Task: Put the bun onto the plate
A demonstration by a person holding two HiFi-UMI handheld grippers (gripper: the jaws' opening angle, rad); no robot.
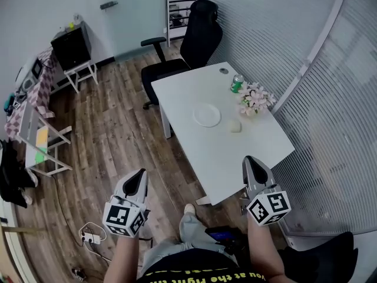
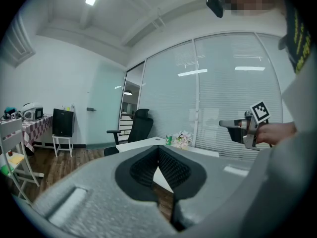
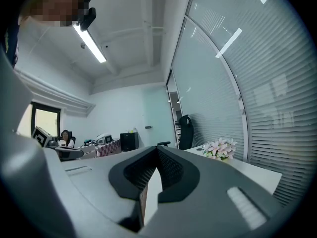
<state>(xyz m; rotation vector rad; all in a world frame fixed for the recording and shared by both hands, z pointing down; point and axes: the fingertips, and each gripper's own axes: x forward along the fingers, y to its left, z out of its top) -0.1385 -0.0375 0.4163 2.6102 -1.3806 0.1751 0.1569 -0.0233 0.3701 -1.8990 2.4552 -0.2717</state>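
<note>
A pale round bun (image 1: 235,126) lies on the white table (image 1: 188,90), just to the right of a white plate (image 1: 207,115) with nothing on it. Both grippers are held in the air short of the table's near edge, well apart from the bun. My left gripper (image 1: 141,173) hangs over the wooden floor at the left, its jaws together and nothing in them. My right gripper (image 1: 250,160) reaches over the table's near corner, shut and holding nothing. In the left gripper view the right gripper (image 2: 233,125) shows to the right. Neither gripper view shows the bun.
A green can (image 1: 237,83) and a bunch of pink-white flowers (image 1: 256,99) stand at the table's far right. A black office chair (image 1: 191,46) sits behind the table. Slatted glass walls run along the right. A folding rack (image 1: 38,140) and a power strip (image 1: 89,237) are on the floor at left.
</note>
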